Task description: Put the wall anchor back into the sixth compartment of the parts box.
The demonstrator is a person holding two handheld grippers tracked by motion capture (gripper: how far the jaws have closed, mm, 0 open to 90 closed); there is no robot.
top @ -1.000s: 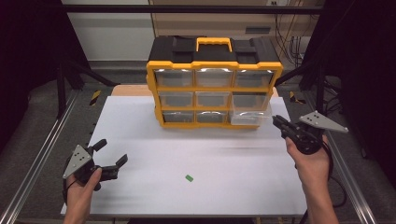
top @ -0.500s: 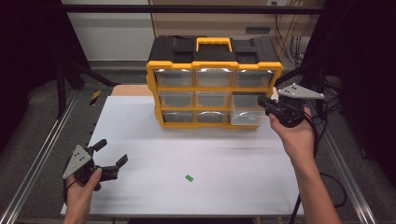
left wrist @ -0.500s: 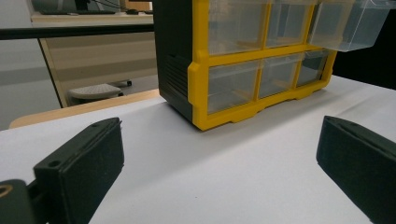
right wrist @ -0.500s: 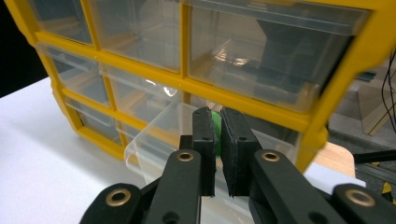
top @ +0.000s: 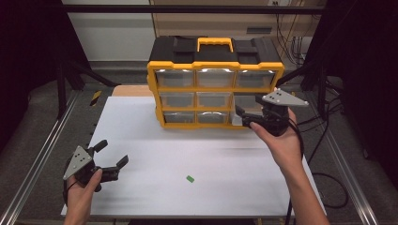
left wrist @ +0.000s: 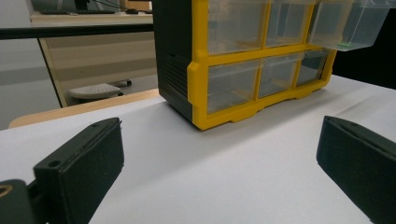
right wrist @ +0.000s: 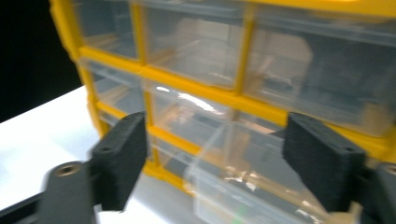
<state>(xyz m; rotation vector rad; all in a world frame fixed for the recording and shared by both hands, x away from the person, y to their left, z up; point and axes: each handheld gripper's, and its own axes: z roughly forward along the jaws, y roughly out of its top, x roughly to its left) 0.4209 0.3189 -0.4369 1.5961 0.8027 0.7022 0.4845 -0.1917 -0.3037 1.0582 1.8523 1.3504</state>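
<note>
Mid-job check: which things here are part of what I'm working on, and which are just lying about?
In the job:
- right tool, open at the pulled-out clear drawer
- yellow drawer organizer

Lying about:
- small green piece on the white table
- left tool, open, idle

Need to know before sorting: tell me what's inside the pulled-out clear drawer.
The pulled-out drawer shows one small green piece at its bottom front edge. The rest looks empty, though glare blurs it.
</note>
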